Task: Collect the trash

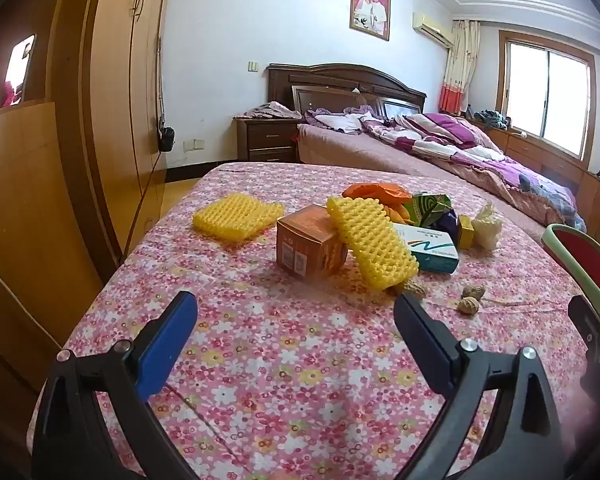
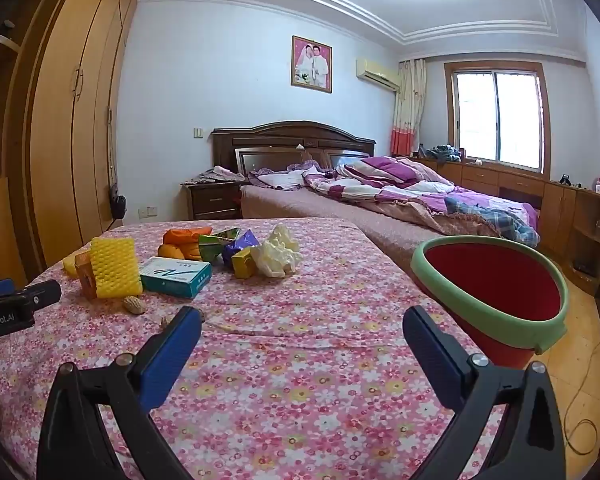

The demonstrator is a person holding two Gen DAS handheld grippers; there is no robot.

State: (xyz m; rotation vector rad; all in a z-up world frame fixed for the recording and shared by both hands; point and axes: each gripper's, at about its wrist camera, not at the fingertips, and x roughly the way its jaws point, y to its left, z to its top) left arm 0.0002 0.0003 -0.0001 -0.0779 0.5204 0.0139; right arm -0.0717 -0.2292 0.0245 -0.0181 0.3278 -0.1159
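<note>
Trash lies on a table with a pink flowered cloth (image 1: 300,360): a yellow foam net (image 1: 370,240) leaning on an orange box (image 1: 310,246), a second foam net (image 1: 236,216), a white-teal box (image 1: 430,250), orange wrapper (image 1: 376,192), crumpled white paper (image 2: 278,256), a small yellow box (image 2: 244,262) and walnuts (image 1: 470,298). My left gripper (image 1: 296,312) is open and empty, short of the orange box. My right gripper (image 2: 302,326) is open and empty over the cloth. A red bucket with a green rim (image 2: 496,292) stands at the table's right edge.
A wooden wardrobe (image 1: 112,100) runs along the left. An unmade bed (image 2: 400,200) with a dark headboard and a nightstand (image 2: 214,200) lies beyond the table. Low cabinets (image 2: 540,196) sit under the window. A cable (image 2: 584,412) trails on the wood floor at right.
</note>
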